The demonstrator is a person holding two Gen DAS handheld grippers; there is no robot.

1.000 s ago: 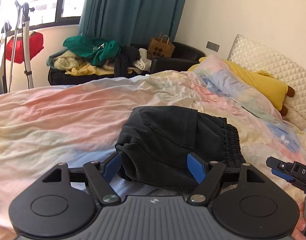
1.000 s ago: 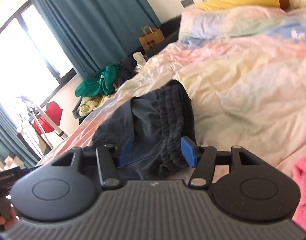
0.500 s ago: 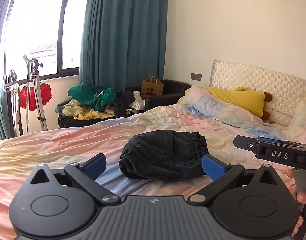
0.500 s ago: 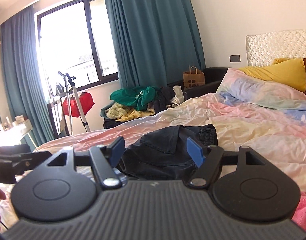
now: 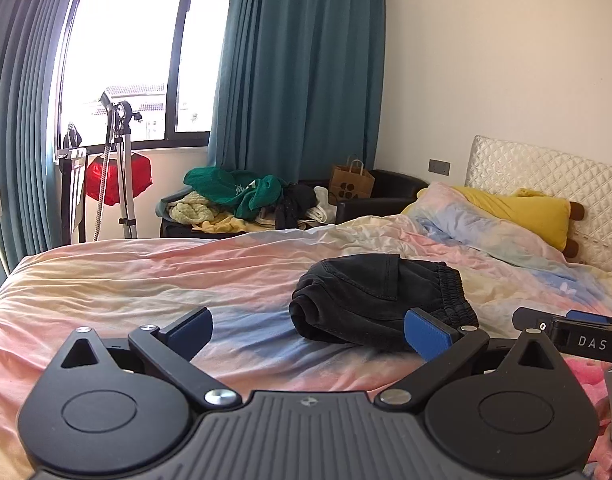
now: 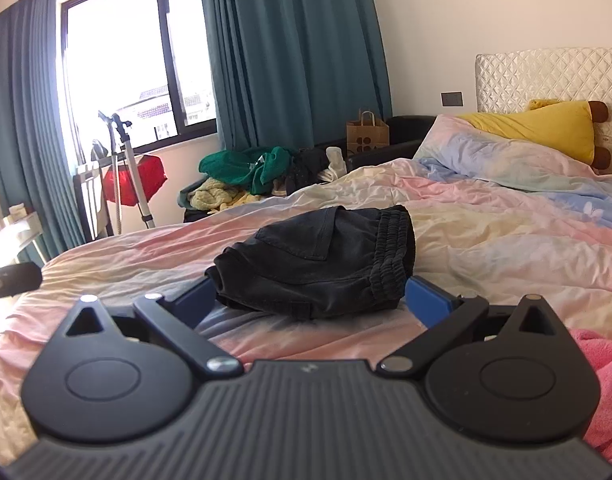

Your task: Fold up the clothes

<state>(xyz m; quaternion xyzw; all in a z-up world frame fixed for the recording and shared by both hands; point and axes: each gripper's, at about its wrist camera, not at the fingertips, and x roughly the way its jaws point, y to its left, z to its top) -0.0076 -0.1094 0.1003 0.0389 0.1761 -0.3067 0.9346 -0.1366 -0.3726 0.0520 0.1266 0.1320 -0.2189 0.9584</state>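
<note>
Two grippers hover over the bed [image 5: 106,280], both spread wide and empty: the left gripper [image 5: 308,330] and the right gripper [image 6: 314,300], whose jaws have just been opening. Just ahead of both lie the folded black shorts [image 6: 318,264], free of the pads, right of the left gripper's centre. Beyond, a clothes pile [image 5: 242,200] sits under teal curtains [image 5: 298,68].

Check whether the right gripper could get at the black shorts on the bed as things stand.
Probably yes: the right gripper is open, the black shorts lie just ahead on the bed, and nothing stands between them.
</note>
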